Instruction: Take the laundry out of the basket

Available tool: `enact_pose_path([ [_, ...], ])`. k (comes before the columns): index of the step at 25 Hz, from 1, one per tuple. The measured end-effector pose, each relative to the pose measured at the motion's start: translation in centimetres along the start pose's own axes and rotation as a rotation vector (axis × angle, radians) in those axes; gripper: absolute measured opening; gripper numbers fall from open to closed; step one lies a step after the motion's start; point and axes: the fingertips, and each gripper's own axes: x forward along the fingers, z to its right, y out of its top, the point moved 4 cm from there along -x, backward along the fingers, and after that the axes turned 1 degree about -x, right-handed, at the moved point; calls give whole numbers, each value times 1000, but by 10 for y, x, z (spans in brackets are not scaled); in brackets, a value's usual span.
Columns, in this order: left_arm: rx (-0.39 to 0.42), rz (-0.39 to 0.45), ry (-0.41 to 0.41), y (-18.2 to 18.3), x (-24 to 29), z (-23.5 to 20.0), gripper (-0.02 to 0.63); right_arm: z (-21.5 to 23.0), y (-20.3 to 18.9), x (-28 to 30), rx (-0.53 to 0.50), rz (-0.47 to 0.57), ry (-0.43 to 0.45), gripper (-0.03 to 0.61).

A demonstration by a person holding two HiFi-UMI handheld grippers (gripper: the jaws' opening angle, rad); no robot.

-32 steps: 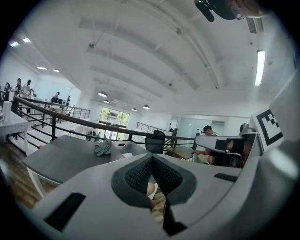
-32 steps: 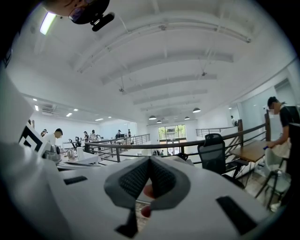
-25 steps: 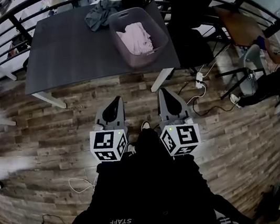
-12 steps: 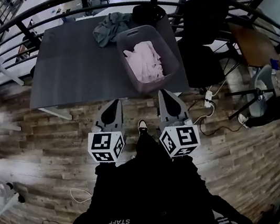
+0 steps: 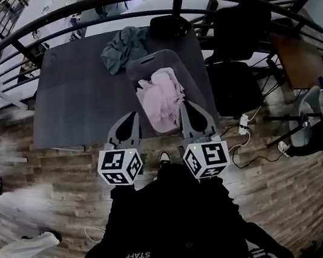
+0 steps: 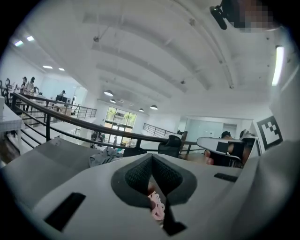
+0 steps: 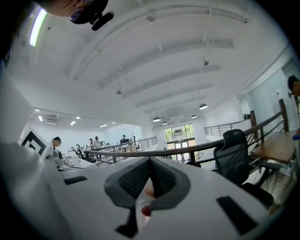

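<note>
Task thing: pale pink crumpled laundry (image 5: 159, 95), heaped inside a translucent grey plastic basket (image 5: 150, 55); none of it is out yet.
Basket position: on the dark grey rectangular table (image 5: 76, 96), at its near edge, directly ahead of the person.
Basket long axis: runs away from the person, near end toward the two grippers.
Other cloth: a grey-green crumpled garment (image 5: 122, 43) lies on the table just beyond the basket's far left corner, outside it.
Left gripper (image 5: 130, 116): jaws clenched tip to tip and gripping nothing. In the left gripper view some pink cloth shows low in the slot behind the tips, seen past them and not pinched.
Right gripper (image 5: 185, 104): jaws clenched, empty.
Height: both held roughly level at the table's near edge, not lowered into the basket.
Key relation: the laundry lies forward of and between the two tips. The left tip sits just outside the basket's left wall; the right tip overlaps its near right corner.
Nearer hand (judgement): about even, right slightly favoured.
Next move (judgement): jaws must part, then reach forward and down over the near rim.
Risk (judgement): catching the rim and dragging the basket off the table edge.
</note>
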Motion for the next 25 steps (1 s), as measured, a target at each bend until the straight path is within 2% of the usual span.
enact_pose_path([
  [7, -11, -2, 1, 11, 50, -10, 0, 31, -1, 47, -15, -40, 0, 15],
  [14, -42, -51, 40, -1, 64, -38, 0, 40, -23, 74, -12, -120, -21, 15],
  [20, -101, -148, 49, -18, 81, -72, 0, 41, -58, 102, 43, -270, -38, 22],
  [25, -142, -206, 59, -37, 93, -92, 0, 43, -98, 123, 94, -413, -24, 150],
])
